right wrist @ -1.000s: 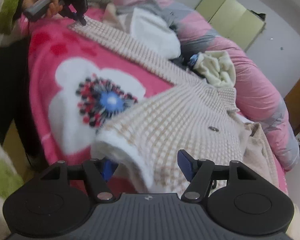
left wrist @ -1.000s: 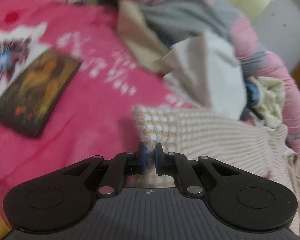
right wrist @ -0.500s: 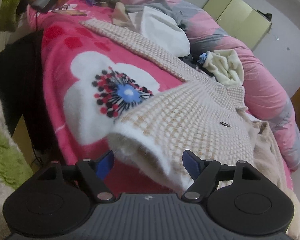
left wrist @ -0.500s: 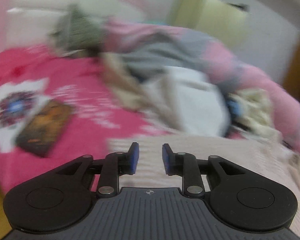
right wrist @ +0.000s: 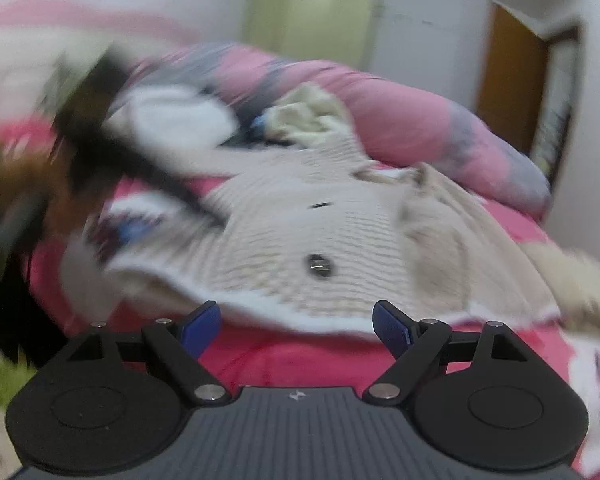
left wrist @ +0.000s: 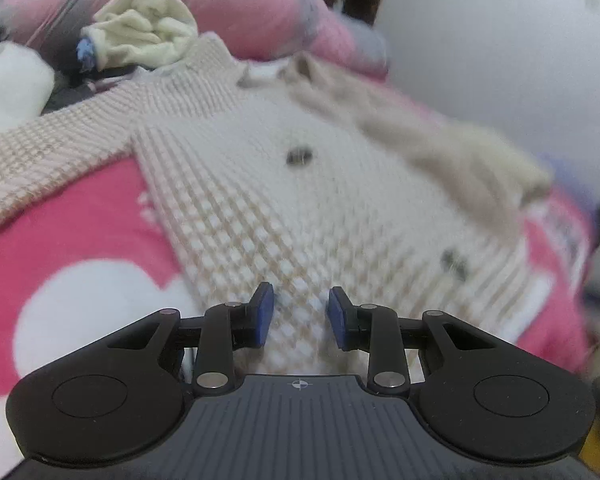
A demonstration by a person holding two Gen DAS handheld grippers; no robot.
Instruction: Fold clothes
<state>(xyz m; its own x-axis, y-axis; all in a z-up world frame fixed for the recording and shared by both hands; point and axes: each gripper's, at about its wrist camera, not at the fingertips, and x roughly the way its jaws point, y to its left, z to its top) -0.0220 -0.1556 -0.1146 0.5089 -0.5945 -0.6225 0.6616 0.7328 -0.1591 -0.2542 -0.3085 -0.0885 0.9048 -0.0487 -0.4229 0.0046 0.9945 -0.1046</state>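
Cream waffle-knit, the cardigan (left wrist: 284, 184) fills the middle of the left wrist view, spread flat over a pink fleece blanket (left wrist: 68, 216) with a white flower shape at lower left. One sleeve (left wrist: 48, 148) runs off toward the left edge. At upper left a pale yellow garment (left wrist: 144, 36) lies bunched against a pink-and-grey quilt (left wrist: 260, 4). Two dark buttons (left wrist: 299, 156) show on the knit, in the centre and at lower right. The left gripper (left wrist: 299, 314) sits at bottom centre over the cardigan's near end, its blue pads partly apart with knit showing in the gap but not pressed; nothing is pinched.

In the right wrist view, heavily blurred, a dark smear at the left edge is too streaked to identify. The cardigan (right wrist: 308, 232) lies across the centre, its white hem just above the right gripper (right wrist: 296, 322). That gripper's jaws have just been widening and stand spread, only pink blanket (right wrist: 300, 356) between them. A tan garment (right wrist: 452, 216) drapes over the cardigan's right side.
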